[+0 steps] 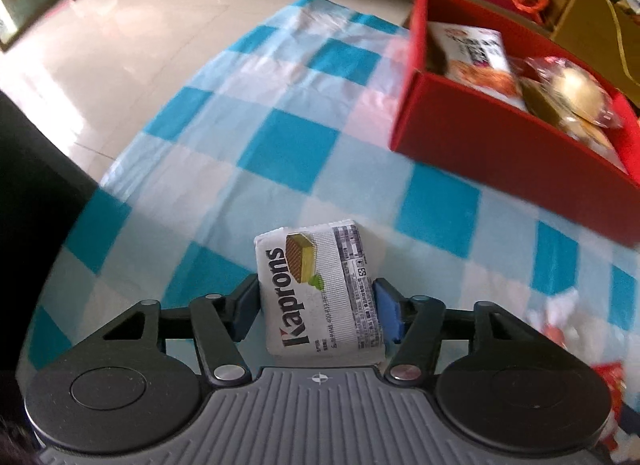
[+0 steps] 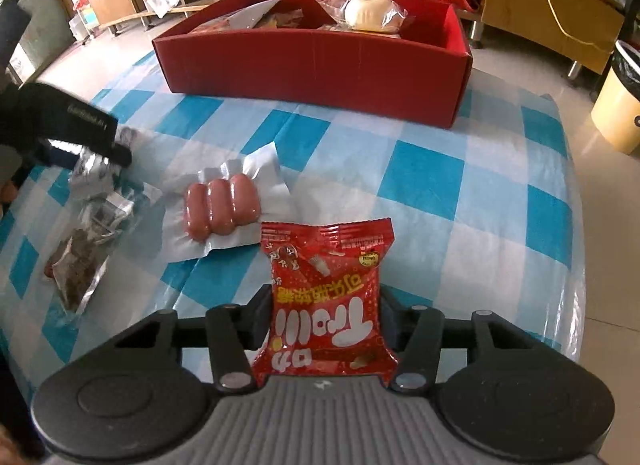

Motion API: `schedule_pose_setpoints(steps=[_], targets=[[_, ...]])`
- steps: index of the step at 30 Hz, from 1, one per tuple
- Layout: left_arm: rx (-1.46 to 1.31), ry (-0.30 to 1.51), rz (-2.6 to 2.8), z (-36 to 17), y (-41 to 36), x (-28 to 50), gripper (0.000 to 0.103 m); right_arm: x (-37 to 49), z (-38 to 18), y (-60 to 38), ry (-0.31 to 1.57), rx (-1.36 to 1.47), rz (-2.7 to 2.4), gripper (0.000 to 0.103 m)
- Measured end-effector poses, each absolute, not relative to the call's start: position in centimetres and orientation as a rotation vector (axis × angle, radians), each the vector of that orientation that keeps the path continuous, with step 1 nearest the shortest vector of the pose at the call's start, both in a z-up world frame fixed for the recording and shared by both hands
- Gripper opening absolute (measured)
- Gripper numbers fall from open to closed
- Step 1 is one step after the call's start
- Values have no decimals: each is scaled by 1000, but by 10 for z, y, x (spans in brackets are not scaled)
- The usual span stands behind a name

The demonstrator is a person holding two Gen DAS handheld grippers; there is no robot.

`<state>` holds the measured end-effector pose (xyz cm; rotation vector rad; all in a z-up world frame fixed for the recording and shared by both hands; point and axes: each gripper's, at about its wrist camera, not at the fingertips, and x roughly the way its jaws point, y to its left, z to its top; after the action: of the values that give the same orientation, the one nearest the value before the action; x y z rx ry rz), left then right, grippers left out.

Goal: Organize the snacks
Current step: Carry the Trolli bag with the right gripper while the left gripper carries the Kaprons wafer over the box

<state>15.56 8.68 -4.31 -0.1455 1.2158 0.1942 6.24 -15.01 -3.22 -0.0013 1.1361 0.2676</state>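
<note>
My left gripper (image 1: 318, 309) is shut on a white Kaprons wafer pack (image 1: 316, 289), one blue pad against each side, just over the blue-checked cloth (image 1: 280, 145). The right gripper (image 2: 326, 321) is shut on a red snack packet (image 2: 326, 297), which stands up between the fingers. An open red box (image 1: 500, 153) lies up and right in the left wrist view and straight ahead at the table's far side (image 2: 312, 65) in the right wrist view. It holds a wrapped bun (image 2: 368, 13) and other packets.
On the cloth lie a sealed pack of three sausages (image 2: 222, 205), a clear pouch of dark snack (image 2: 76, 265) and a silver wrapper (image 2: 90, 169) under a black gripper part at the left edge. A yellow bin (image 2: 620, 105) stands on the floor beyond the table's right edge.
</note>
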Motion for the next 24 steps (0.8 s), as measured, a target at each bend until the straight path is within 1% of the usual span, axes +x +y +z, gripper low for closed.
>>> schedule_pose_setpoints(steps=[3, 13, 24], targets=[[-172, 1225, 151, -37, 85, 146, 67, 62, -26, -154, 1112, 16, 265, 51], [-197, 1158, 87, -10, 73, 142, 67, 73, -1, -168, 1027, 111, 259, 51], [-138, 1101, 29, 9, 48, 151, 67, 100, 16, -170, 969, 148, 266, 51]])
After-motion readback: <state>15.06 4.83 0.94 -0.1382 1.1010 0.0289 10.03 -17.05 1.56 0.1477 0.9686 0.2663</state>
